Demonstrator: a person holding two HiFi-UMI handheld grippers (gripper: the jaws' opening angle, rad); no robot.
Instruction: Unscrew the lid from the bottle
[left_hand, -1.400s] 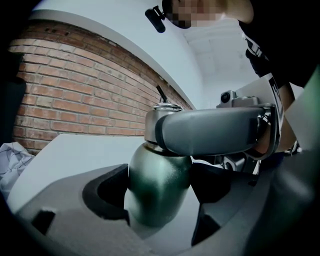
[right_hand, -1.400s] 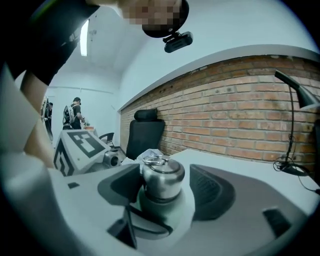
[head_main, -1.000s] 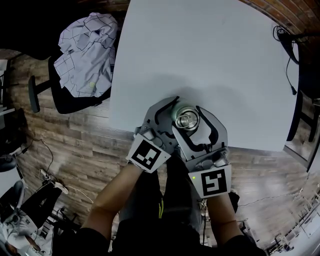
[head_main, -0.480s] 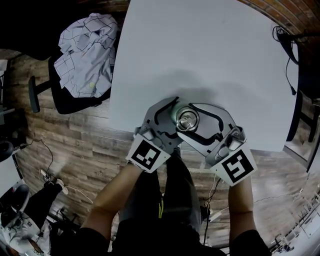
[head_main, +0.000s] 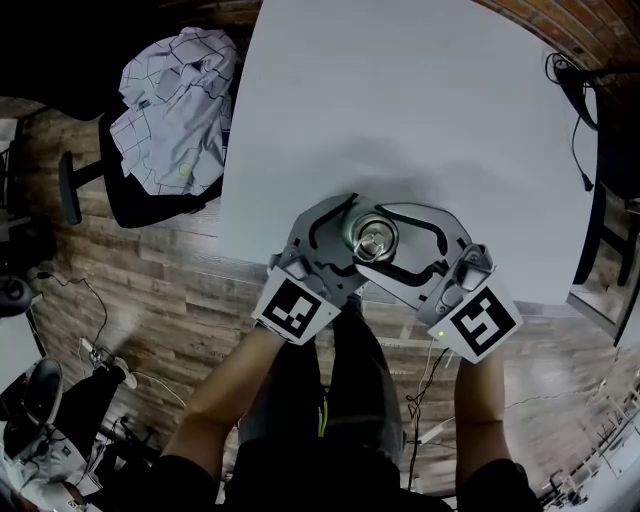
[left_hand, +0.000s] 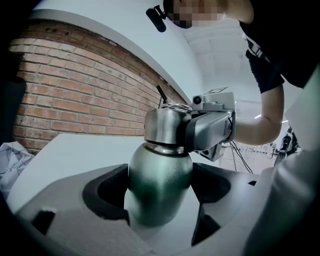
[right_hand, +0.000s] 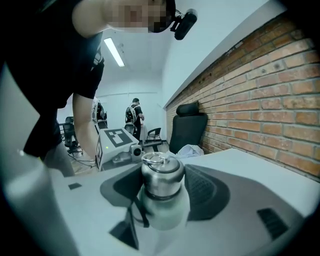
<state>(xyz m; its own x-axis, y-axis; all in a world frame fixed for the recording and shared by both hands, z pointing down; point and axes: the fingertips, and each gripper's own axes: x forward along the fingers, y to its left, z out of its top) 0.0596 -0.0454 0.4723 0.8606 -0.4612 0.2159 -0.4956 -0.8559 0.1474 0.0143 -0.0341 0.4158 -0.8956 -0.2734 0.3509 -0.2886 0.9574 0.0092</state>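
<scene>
A green metal bottle (left_hand: 158, 186) stands at the near edge of the white table (head_main: 420, 100). Its steel lid (head_main: 373, 238) carries a small ring on top. My left gripper (head_main: 352, 232) comes in from the lower left and is shut on the bottle's body; both dark pads press its sides in the left gripper view. My right gripper (head_main: 380, 243) reaches in from the lower right, higher up, and is shut on the lid (right_hand: 160, 176). In the right gripper view the bottle's shoulder (right_hand: 165, 212) shows just below the lid.
An office chair draped with a checked shirt (head_main: 172, 105) stands left of the table on the wood floor. A black cable (head_main: 578, 100) hangs at the table's far right edge. The table's near edge (head_main: 250, 262) runs just under both grippers. A brick wall lies beyond.
My right gripper has swung counterclockwise around the lid; its marker cube has moved from below the bottle out to the lower right. The left gripper and the bottle have stayed in place.
</scene>
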